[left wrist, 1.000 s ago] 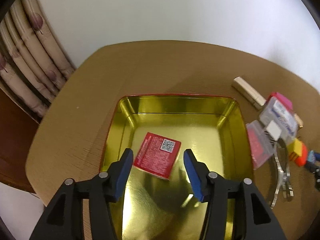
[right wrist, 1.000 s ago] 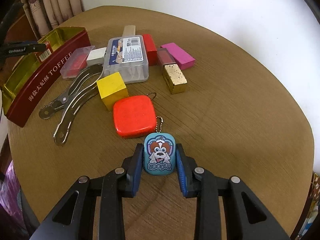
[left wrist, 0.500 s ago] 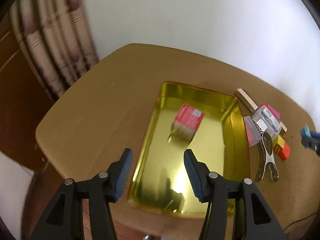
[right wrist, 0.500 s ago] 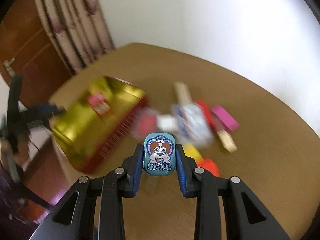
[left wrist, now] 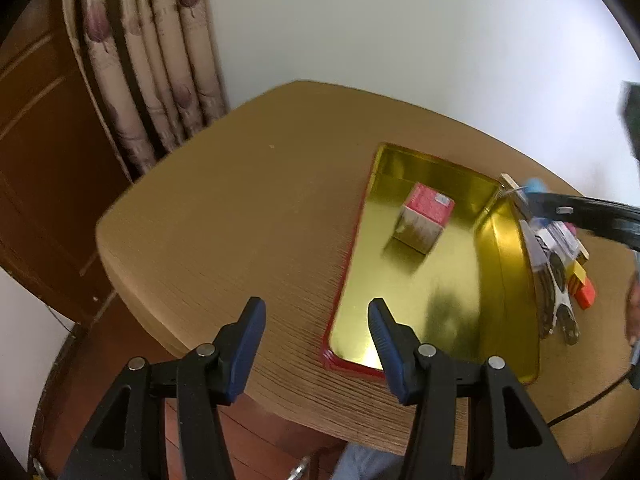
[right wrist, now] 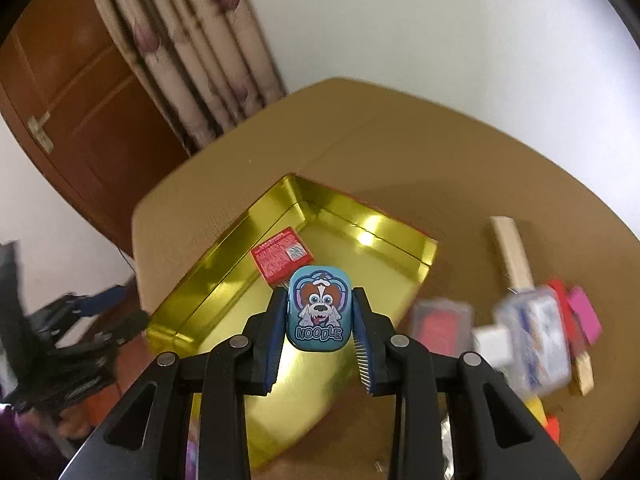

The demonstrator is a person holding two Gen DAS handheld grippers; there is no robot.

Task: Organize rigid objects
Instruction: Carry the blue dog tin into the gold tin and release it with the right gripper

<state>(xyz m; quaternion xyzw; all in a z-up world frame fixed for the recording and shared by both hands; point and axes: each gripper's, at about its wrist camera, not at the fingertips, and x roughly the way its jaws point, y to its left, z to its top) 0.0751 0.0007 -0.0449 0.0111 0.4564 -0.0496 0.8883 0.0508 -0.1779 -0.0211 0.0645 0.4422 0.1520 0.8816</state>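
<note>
Right gripper [right wrist: 320, 320]: your blue-padded fingers [right wrist: 277, 336] are closed on a small blue rounded tin printed with a cartoon dog and the word NOODLE [right wrist: 320, 311]. You hold it in the air above the near part of the open tin box; it touches nothing but the pads.

Left gripper [left wrist: 316, 344]: your fingers stand wide apart with nothing between them. They hang over the near edge of the table, at the near left corner of the box.

Shallow rectangular tin box, gold inside and red outside [left wrist: 508, 280]: it lies flat on the round wooden table [left wrist: 248, 220].

Red rectangular carton with a QR label [left wrist: 426, 210]: it sits inside the box, toward the far end, apart from the walls in the left wrist view. In the right wrist view it lies just beyond the blue tin [right wrist: 282, 260].

Loose items, right of the box on the table, blurred in both views:
- pale wooden stick [right wrist: 512, 252], far side of the group
- clear plastic case with a printed label [right wrist: 536, 344]
- clear flat case with red contents [right wrist: 440, 326], nearest the box wall
- pink block [right wrist: 586, 318] and red block [right wrist: 560, 292], beside the labelled case
- metal tongs [left wrist: 560, 300], near side of the group
- yellow block [left wrist: 578, 271] and orange-red piece [left wrist: 586, 298], just right of the tongs
</note>
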